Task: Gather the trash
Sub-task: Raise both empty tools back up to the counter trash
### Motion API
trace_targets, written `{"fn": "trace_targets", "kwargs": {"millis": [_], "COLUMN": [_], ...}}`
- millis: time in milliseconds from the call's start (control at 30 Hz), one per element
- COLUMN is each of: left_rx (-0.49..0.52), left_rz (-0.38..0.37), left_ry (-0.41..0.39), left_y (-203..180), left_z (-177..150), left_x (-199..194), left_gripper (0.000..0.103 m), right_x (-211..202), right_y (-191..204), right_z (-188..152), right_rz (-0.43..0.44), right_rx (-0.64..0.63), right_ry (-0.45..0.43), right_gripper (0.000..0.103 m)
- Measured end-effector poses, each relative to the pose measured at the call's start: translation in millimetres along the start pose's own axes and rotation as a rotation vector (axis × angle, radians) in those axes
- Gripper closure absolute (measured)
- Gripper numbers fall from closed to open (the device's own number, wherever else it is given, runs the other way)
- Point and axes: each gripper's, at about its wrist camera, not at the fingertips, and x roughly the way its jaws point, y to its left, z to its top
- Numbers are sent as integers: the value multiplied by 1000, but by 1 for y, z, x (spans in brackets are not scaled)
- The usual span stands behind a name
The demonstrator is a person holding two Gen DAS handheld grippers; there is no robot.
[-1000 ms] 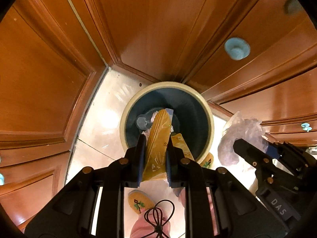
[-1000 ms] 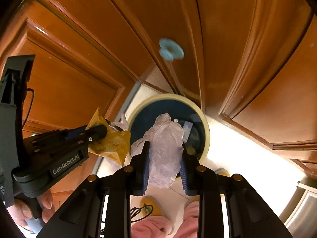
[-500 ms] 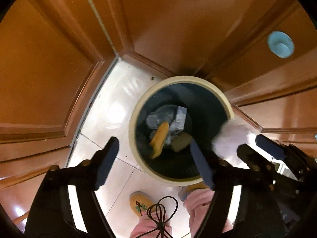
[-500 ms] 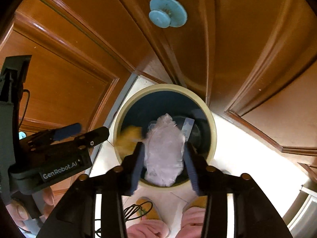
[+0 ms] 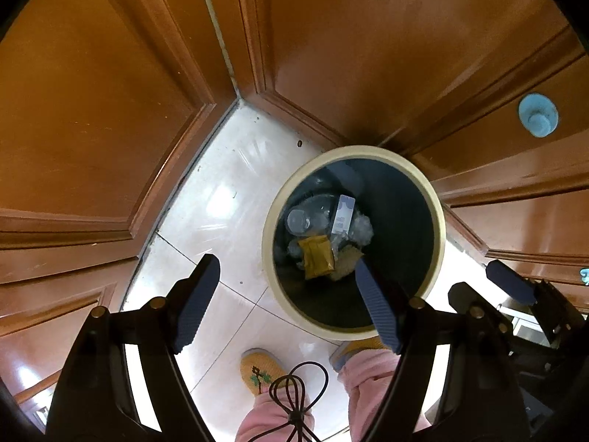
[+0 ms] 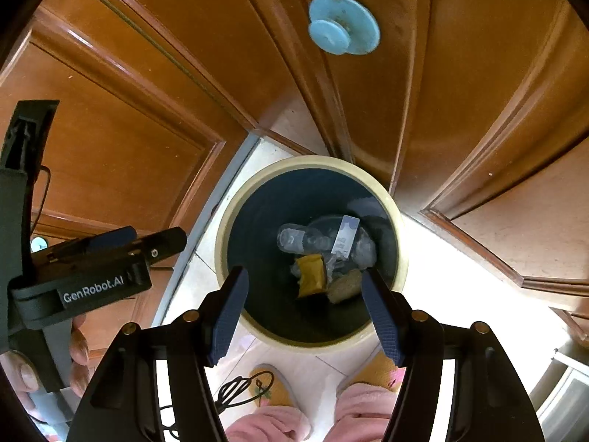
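Note:
A round trash bin with a cream rim (image 5: 268,221) (image 6: 221,243) stands on the floor against the wooden cabinets. Inside lie a yellow wrapper (image 5: 317,258) (image 6: 311,274), a clear plastic bottle (image 5: 303,219) (image 6: 294,239), a white label strip (image 5: 342,215) (image 6: 344,237) and crumpled clear plastic (image 5: 362,224) (image 6: 364,250). My left gripper (image 5: 283,302) is open and empty above the bin's near left rim. My right gripper (image 6: 305,309) is open and empty above the bin's near rim. The left gripper also shows in the right wrist view (image 6: 110,261).
Wooden cabinet doors surround the bin, with a blue round knob (image 5: 538,115) (image 6: 344,24). White floor tiles (image 5: 221,199) lie to the left. The person's yellow slippers (image 5: 259,368) (image 6: 270,383) and pink trouser legs (image 5: 368,375) are just below the bin.
Both grippers opened. The yellow wrapper dropped from the left gripper and the clear plastic from the right; both now lie in the bin.

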Motion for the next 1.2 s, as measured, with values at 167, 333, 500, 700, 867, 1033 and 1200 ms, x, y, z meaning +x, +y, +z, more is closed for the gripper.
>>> {"fn": "trace_targets", "kwargs": {"millis": [167, 333, 500, 700, 867, 1033, 1200], "left_rx": [-2, -11, -4, 21, 37, 74, 95], "left_rz": [-1, 1, -4, -18, -37, -45, -54], "left_ry": [-6, -14, -33, -73, -110, -156, -210], "left_y": [2, 3, 3, 2, 2, 1, -2], "left_z": [0, -1, -4, -5, -5, -9, -11], "left_x": [-11, -39, -75, -130, -187, -251, -317], "left_gripper": [29, 29, 29, 29, 29, 29, 29], "right_x": [-14, -39, -74, -125, -181, -248, -321], "right_y": [6, 10, 18, 31, 48, 66, 87], "right_z": [1, 1, -3, -6, -6, -2, 0], "right_rz": [-3, -5, -14, -25, -34, -35, -28], "right_rx": [0, 16, 28, 56, 64, 63, 65], "right_ry": [-8, -22, -43, -68, -107, -163, -223], "right_gripper": [38, 38, 38, 38, 38, 38, 38]}}
